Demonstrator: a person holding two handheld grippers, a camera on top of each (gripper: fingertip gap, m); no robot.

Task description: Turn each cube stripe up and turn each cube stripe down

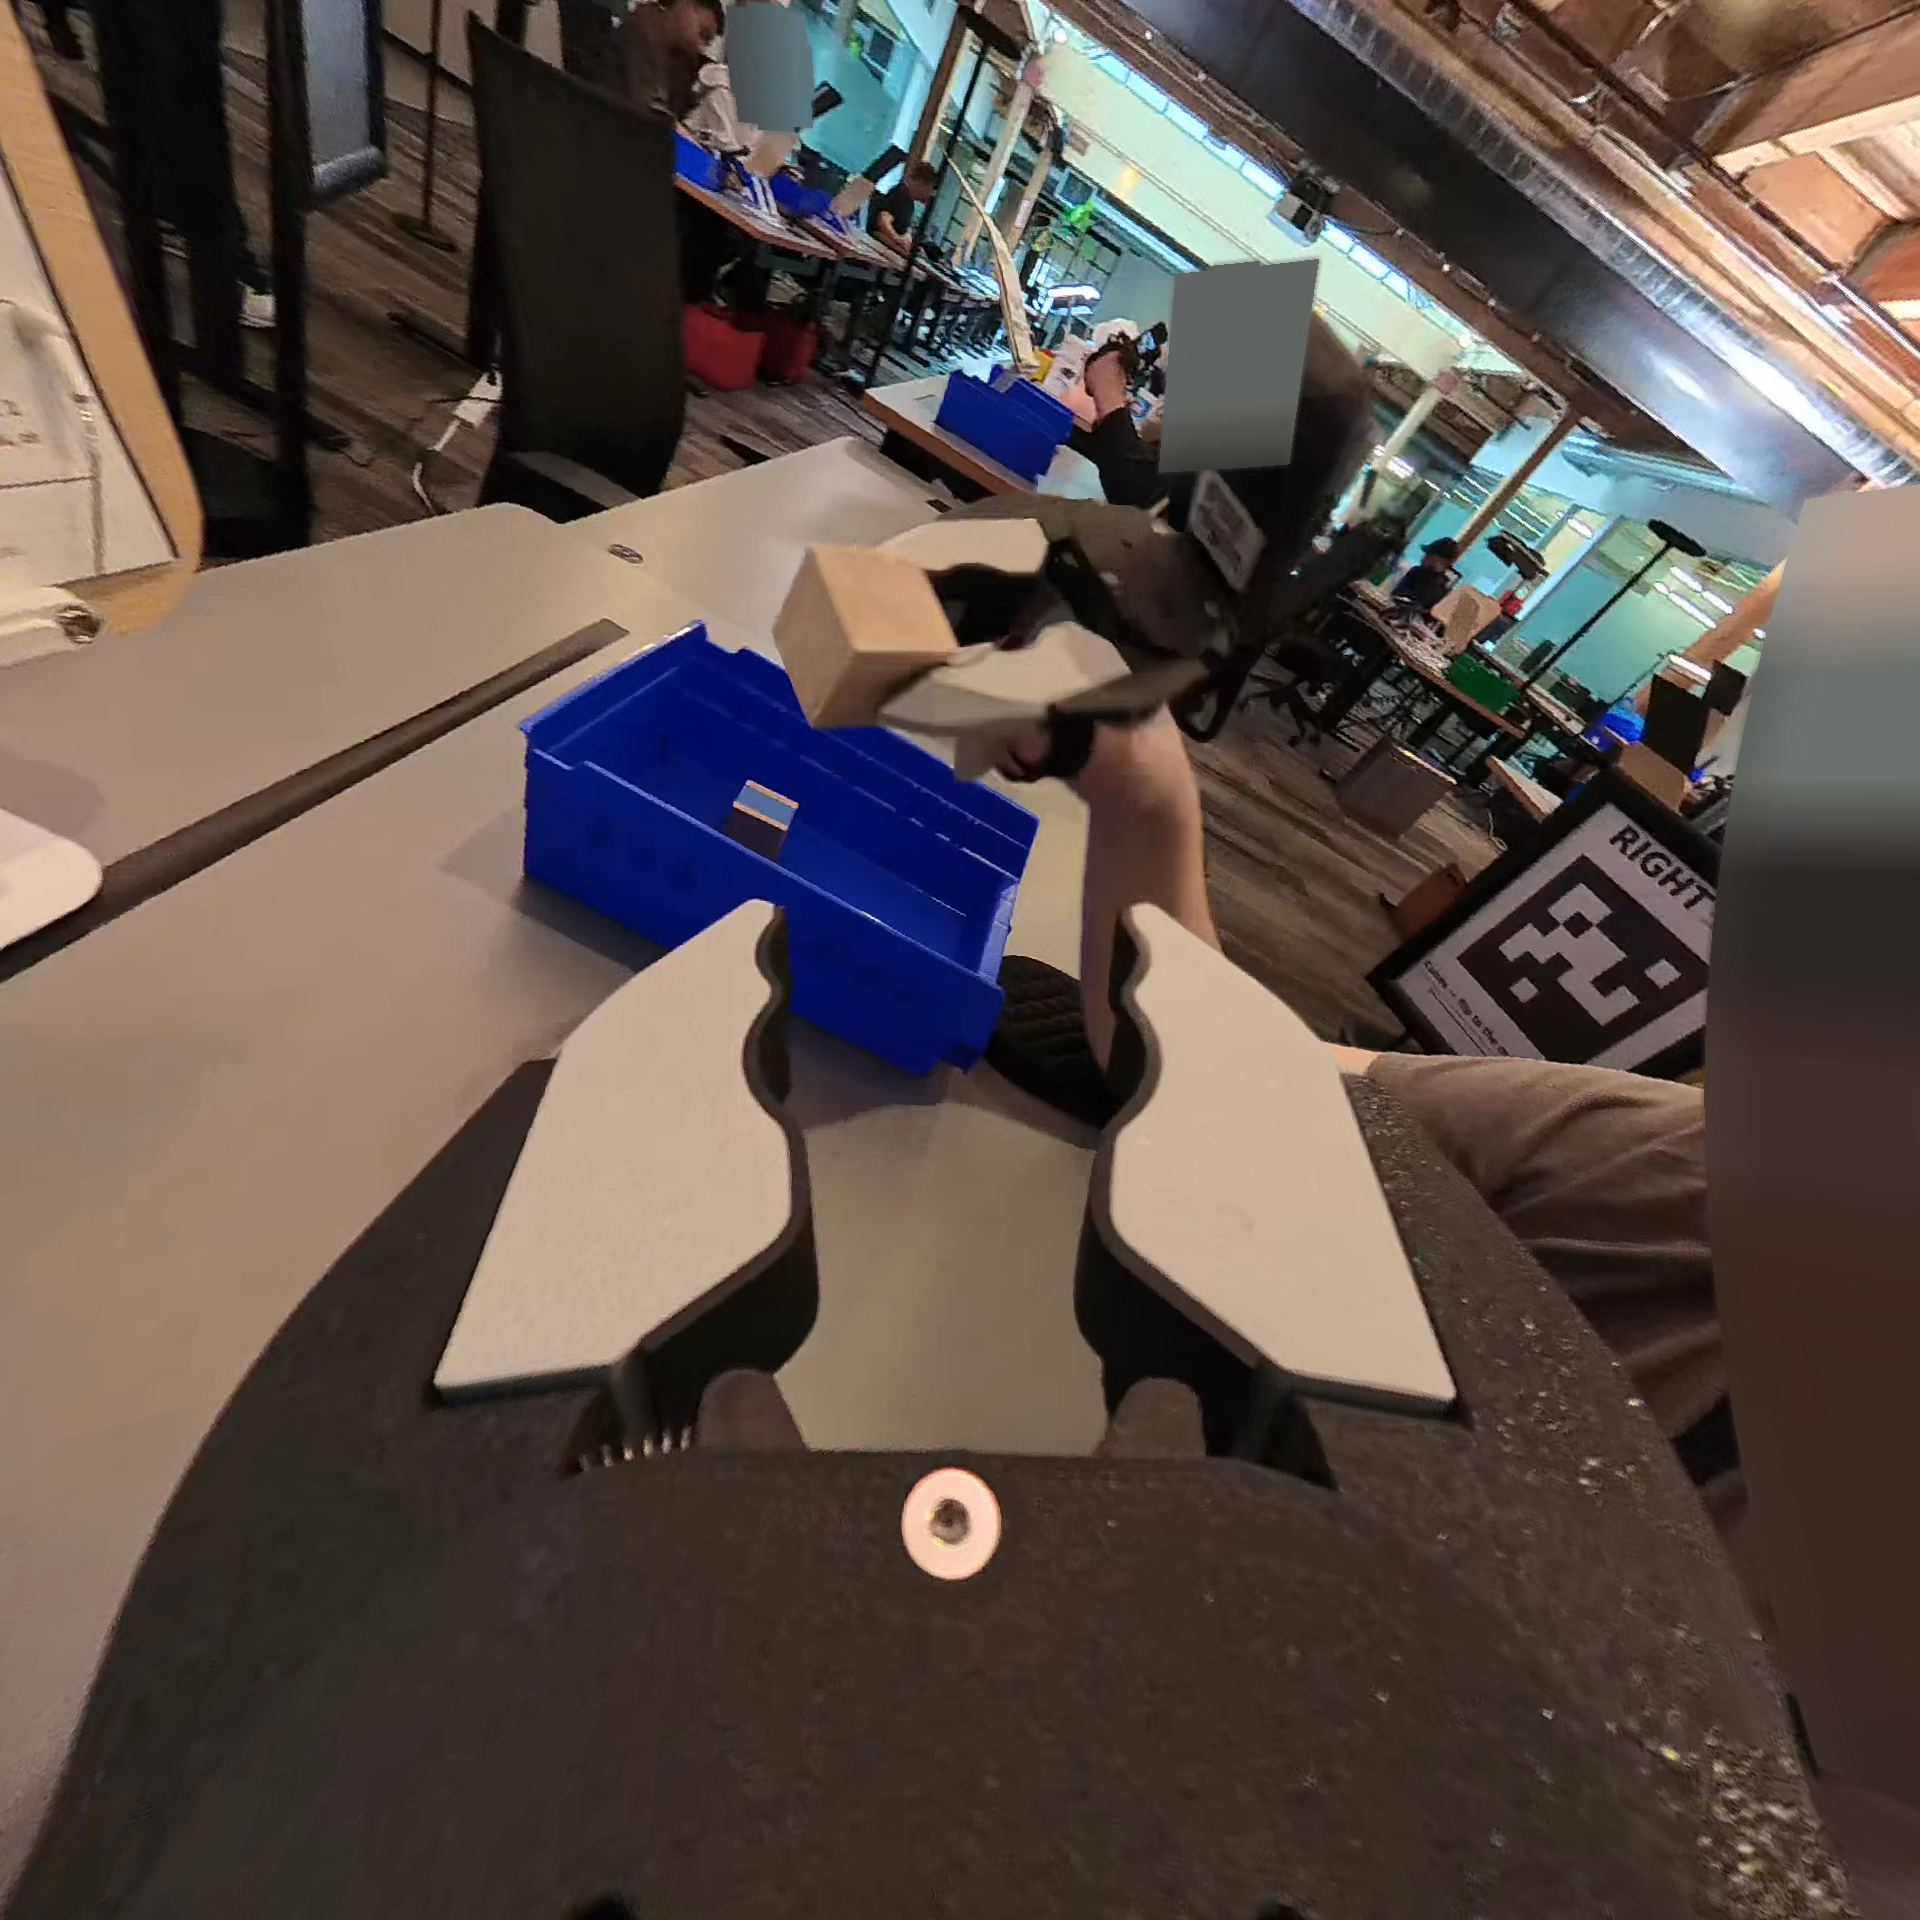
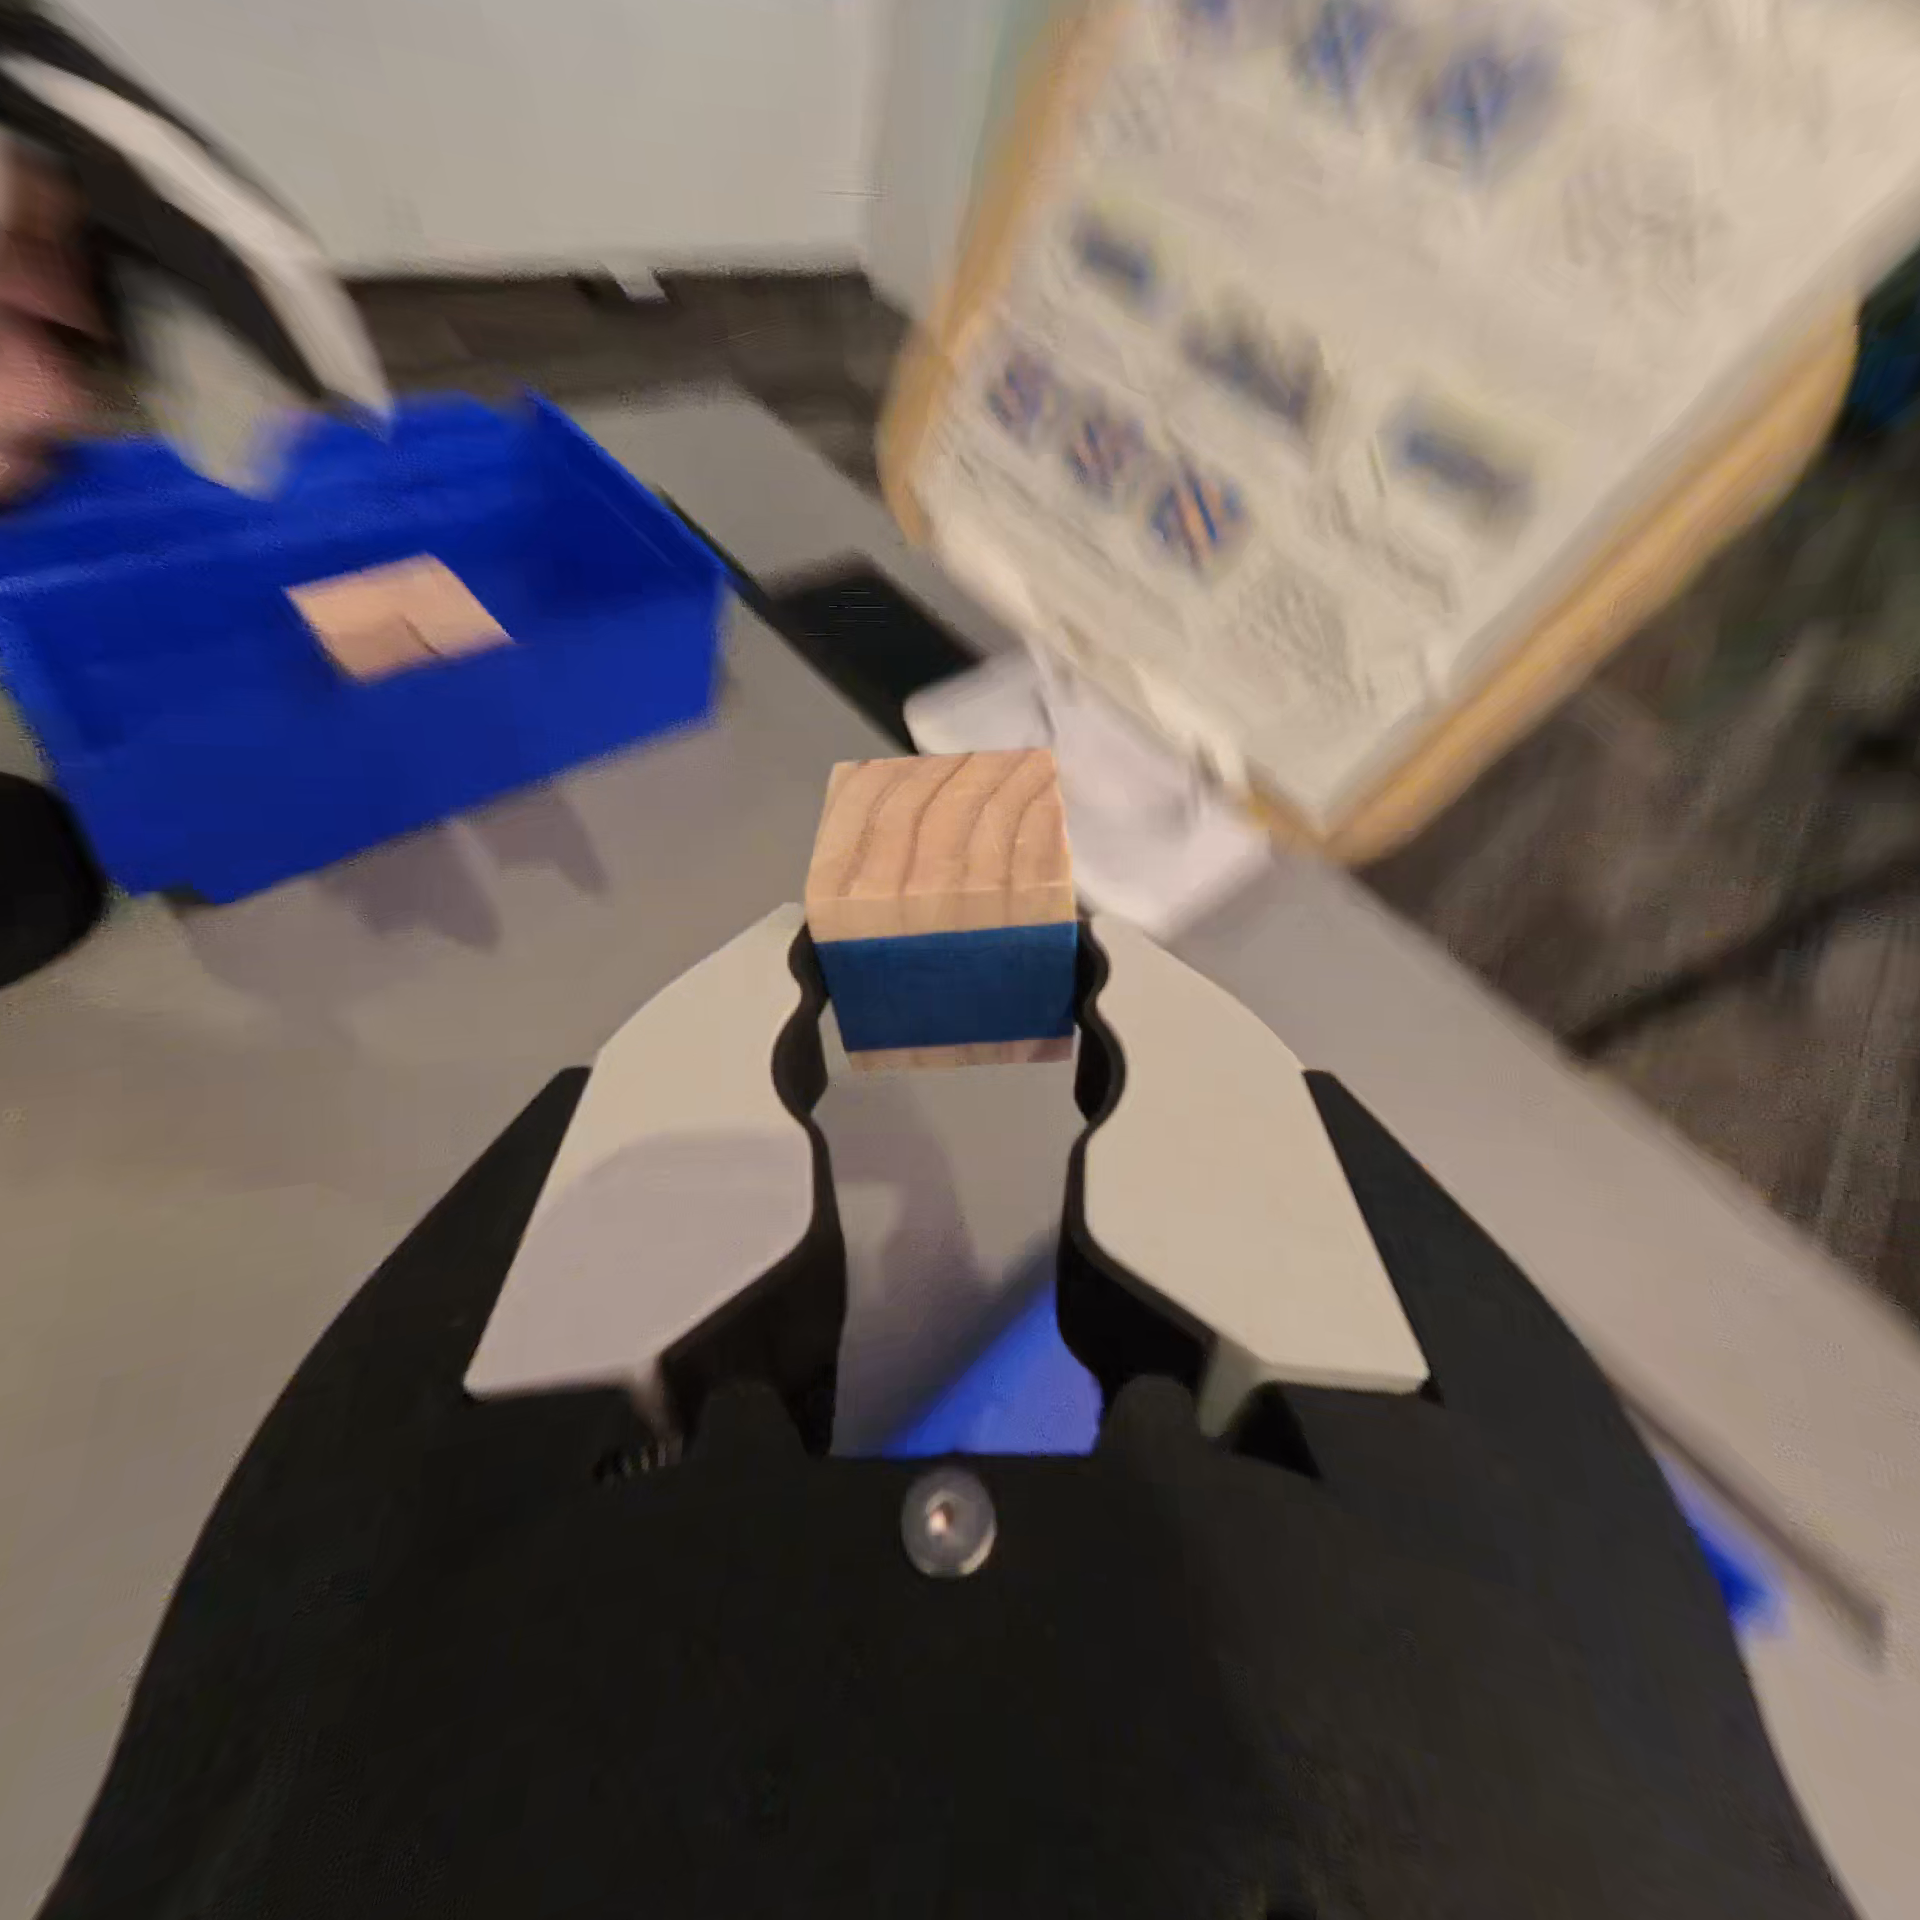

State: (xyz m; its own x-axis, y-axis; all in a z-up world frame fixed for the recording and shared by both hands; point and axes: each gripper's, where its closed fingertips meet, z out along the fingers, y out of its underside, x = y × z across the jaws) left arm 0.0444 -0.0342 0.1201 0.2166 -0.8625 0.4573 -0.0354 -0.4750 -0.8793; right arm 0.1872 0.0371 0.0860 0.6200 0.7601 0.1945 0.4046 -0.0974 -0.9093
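We see a smooth grey desk [image 1: 260,831] in a long workshop with dark wood-plank floor [image 1: 395,343], rows of work tables [image 1: 790,234], exposed timber ceiling beams [image 1: 1714,125], and bright pale-green far windows [image 1: 1132,177].

held cube [image 2: 940,906]: wooden, blue stripe sideways | second cube [image 2: 400,615]: in bin

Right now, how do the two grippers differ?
The right gripper is shut on a wooden cube with a blue stripe, held in the air; the left gripper is open and holds nothing. The right sits above the blue bin, the left nearer, short of it. Both have grey jaws.
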